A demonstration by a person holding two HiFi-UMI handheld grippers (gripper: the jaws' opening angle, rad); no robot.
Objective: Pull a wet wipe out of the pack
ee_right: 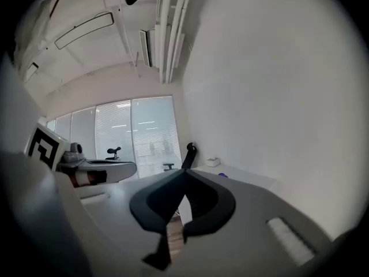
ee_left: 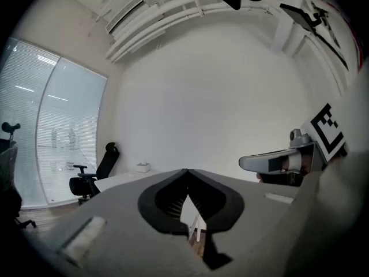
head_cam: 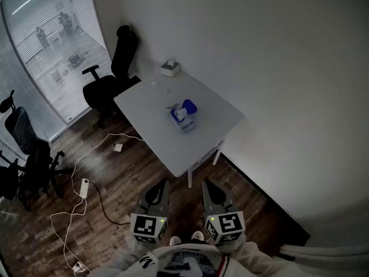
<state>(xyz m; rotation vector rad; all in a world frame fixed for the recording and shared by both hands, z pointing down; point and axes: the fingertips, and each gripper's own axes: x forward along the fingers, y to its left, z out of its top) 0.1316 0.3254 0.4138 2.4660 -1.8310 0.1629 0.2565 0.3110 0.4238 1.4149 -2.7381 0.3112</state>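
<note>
The wipe pack (head_cam: 183, 117) lies near the middle of the table (head_cam: 144, 105), with a small box (head_cam: 170, 68) at its far corner and an office chair (head_cam: 109, 77) just beyond its far-left edge. A cable (head_cam: 81, 212) trails over the floor left of the table. The left gripper (head_cam: 161, 184) and right gripper (head_cam: 206, 184) sit side by side before the near corner, apart from it.

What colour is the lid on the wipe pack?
The round plastic lid is blue; head view.
</note>
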